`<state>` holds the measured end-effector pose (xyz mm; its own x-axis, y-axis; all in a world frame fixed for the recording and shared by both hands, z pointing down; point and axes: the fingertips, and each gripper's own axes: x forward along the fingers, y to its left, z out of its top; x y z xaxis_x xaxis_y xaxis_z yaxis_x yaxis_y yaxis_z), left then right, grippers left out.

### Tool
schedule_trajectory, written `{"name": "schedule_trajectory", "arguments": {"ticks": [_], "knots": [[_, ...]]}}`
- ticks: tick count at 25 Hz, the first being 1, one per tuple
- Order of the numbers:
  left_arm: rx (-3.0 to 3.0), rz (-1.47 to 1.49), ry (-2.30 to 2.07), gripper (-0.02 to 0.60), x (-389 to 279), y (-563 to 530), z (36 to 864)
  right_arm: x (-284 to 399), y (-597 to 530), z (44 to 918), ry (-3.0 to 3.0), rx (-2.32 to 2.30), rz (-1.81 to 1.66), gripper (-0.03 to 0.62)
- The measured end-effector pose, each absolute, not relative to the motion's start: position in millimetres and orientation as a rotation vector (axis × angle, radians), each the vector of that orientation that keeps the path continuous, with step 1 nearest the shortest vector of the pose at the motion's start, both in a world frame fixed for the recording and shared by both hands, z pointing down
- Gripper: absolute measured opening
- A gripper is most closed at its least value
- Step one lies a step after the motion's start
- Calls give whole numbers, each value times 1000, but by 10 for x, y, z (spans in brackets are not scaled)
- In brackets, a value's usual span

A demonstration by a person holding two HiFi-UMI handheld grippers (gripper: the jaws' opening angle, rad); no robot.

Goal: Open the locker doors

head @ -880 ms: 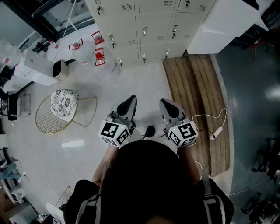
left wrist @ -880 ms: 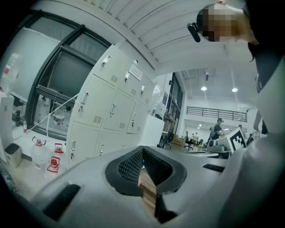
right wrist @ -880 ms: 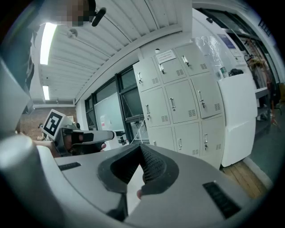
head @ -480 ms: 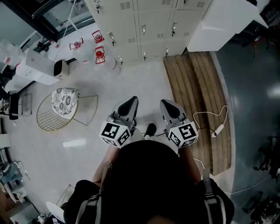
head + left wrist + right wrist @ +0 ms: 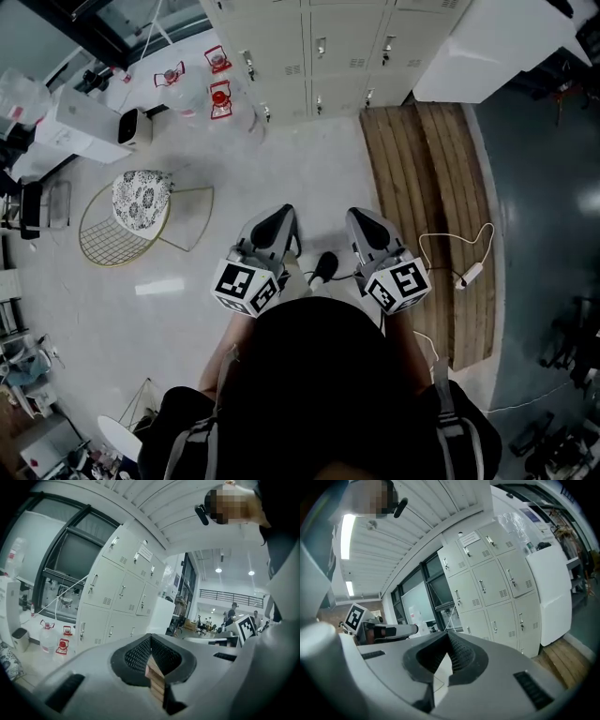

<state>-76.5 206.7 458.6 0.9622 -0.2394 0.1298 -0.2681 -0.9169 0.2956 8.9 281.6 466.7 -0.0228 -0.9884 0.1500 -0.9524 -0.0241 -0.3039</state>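
View from above, looking steeply down on a pale floor (image 5: 281,169). At the far left edge a white box-shaped appliance (image 5: 80,127) stands by the wall. Below it is a gold wire chair (image 5: 141,220) with a round patterned cushion. To its right, near the top of the frame, are large clear bottles with red tops (image 5: 217,99), just beside the lower left corner of the lockers.

The lockers (image 5: 323,52), a bank of cream metal doors with small handles and vent slots, run along the top centre. Every door that can be seen is closed. They stand well apart from both tools.

In the middle of the frame the person holds both tools out in front, side by side and roughly level, aimed toward the lockers. The left tool (image 5: 274,223) has its jaws pressed together at the tips, with nothing between them. A dark shoe (image 5: 323,267) shows on the floor between the two tools. The right tool (image 5: 367,227) is likewise fully closed and empty.

Right of the tools a strip of wooden planks (image 5: 427,187) runs from the lockers down the frame. A white cable with a plug block (image 5: 466,277) lies across its lower part. A white cabinet (image 5: 497,47) fills the upper right corner, touching the lockers' right end.
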Motion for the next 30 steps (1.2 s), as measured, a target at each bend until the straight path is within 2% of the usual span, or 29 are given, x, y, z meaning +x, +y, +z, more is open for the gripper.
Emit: {"name": "schedule_trajectory", "arguments": {"ticks": [30], "knots": [[2801, 18, -323, 17, -511, -35, 4454, 343, 681, 4385, 2187, -2267, -392, 5]]}}
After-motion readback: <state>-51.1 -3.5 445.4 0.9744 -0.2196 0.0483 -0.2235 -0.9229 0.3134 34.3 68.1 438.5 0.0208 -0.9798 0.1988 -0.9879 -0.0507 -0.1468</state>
